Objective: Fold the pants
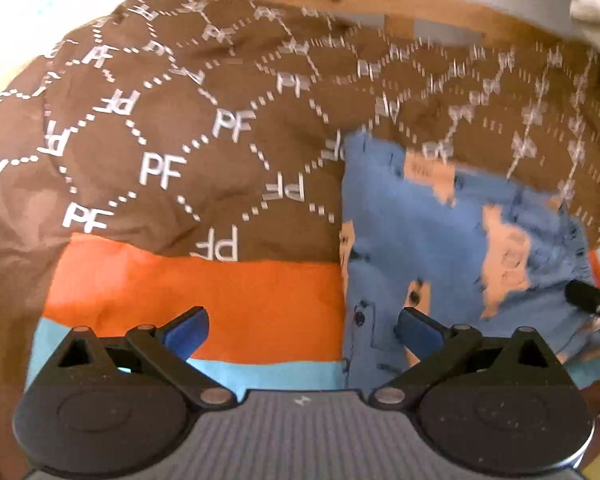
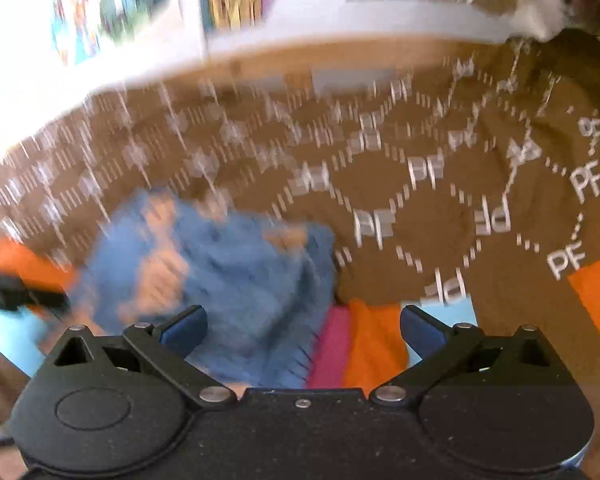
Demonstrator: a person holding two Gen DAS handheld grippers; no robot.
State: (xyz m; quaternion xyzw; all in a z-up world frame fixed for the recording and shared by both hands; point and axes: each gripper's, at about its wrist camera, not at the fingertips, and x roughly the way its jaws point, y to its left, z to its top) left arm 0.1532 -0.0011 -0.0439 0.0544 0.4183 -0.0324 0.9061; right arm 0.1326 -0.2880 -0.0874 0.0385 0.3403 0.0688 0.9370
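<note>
my left gripper and right gripper both hung wide open, empty, above the ripped blue denim pants bunched on the brown monogram blanket; i judged flattening them came first.

Black linkage arms, silver pivot screws, blue fingertip pads on left gripper and right gripper; grey ribbed body left, speckled black right.

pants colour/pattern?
Light blue denim pants with pale ripped patches; clearest in the left wrist view.
</note>
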